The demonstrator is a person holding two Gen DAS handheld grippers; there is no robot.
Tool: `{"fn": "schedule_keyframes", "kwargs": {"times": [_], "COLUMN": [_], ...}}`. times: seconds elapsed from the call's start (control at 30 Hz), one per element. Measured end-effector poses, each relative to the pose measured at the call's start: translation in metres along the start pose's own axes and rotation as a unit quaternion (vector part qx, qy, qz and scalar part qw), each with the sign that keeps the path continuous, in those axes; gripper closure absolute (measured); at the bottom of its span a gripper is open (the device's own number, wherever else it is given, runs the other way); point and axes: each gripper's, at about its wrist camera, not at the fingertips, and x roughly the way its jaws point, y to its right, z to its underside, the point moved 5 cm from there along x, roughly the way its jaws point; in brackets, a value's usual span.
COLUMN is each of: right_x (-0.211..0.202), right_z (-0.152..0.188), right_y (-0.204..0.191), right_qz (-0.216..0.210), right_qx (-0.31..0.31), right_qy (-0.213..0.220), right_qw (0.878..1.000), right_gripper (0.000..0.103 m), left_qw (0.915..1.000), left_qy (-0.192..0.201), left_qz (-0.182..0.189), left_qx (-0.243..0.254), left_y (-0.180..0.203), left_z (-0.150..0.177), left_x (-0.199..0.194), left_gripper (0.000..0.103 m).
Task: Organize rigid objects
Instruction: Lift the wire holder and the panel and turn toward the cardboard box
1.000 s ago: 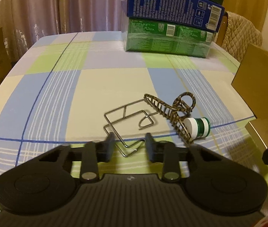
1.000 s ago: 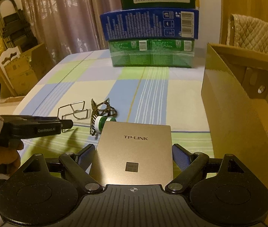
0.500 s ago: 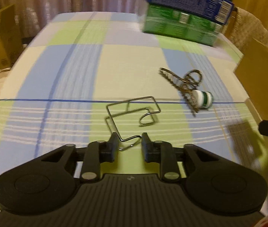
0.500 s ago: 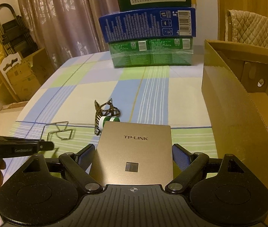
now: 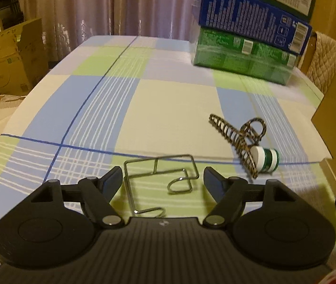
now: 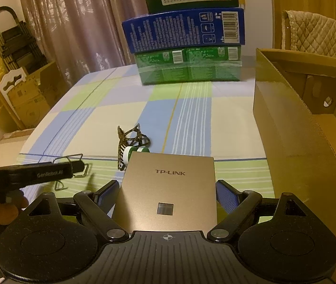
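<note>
A bent wire hook (image 5: 161, 177) lies on the checked tablecloth between the open fingers of my left gripper (image 5: 162, 179). A brown hair claw clip (image 5: 236, 137) and a small green-and-white bottle (image 5: 265, 159) lie to its right. My right gripper (image 6: 168, 189) is shut on a gold TP-LINK box (image 6: 168, 189) and holds it above the table's front edge. In the right wrist view the left gripper (image 6: 49, 171) shows at the left over the wire hook (image 6: 73, 165), with the clip (image 6: 130, 139) and bottle (image 6: 132, 152) beyond the box.
A stack of green and blue boxes (image 5: 246, 47) (image 6: 187, 47) stands at the table's far side. An open cardboard box (image 6: 310, 130) stands at the right with a small orange thing inside. Cardboard boxes (image 5: 4, 59) sit on the floor at the left.
My left gripper dragged the wire hook toward the table's front edge, then opened wide and released it. The right gripper kept holding the TP-LINK box.
</note>
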Motion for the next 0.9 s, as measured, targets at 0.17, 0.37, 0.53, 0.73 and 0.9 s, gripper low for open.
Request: {"fn": "schedule_keyframes", "kwargs": {"times": [0.17, 0.37, 0.53, 0.73, 0.9], "right_x": [0.001, 0.001, 0.000, -0.004, -0.008], "right_z": [0.000, 0.001, 0.000, -0.004, -0.004], "right_y": [0.000, 0.000, 0.002, 0.004, 0.005], "right_qz": [-0.002, -0.001, 0.001, 0.002, 0.006], "right_qx": [0.003, 0.005, 0.008, 0.012, 0.011], "right_qy": [-0.001, -0.002, 0.003, 0.010, 0.015], "right_qw": [1.000, 1.000, 1.000, 1.000, 1.000], "right_gripper": [0.019, 0.019, 0.019, 0.019, 0.019], "left_qw": [0.9999, 0.9998, 0.9984, 0.9943, 0.9950], "left_qy": [0.006, 0.005, 0.007, 0.023, 0.016], "left_qz": [-0.012, -0.007, 0.023, 0.039, 0.042], "left_qx": [0.001, 0.016, 0.052, 0.097, 0.089], "left_y": [0.001, 0.005, 0.019, 0.042, 0.042], "left_z": [0.000, 0.002, 0.010, 0.017, 0.019], "left_x": [0.005, 0.007, -0.006, -0.025, -0.029], "left_gripper": [0.038, 0.040, 0.040, 0.040, 0.040]}}
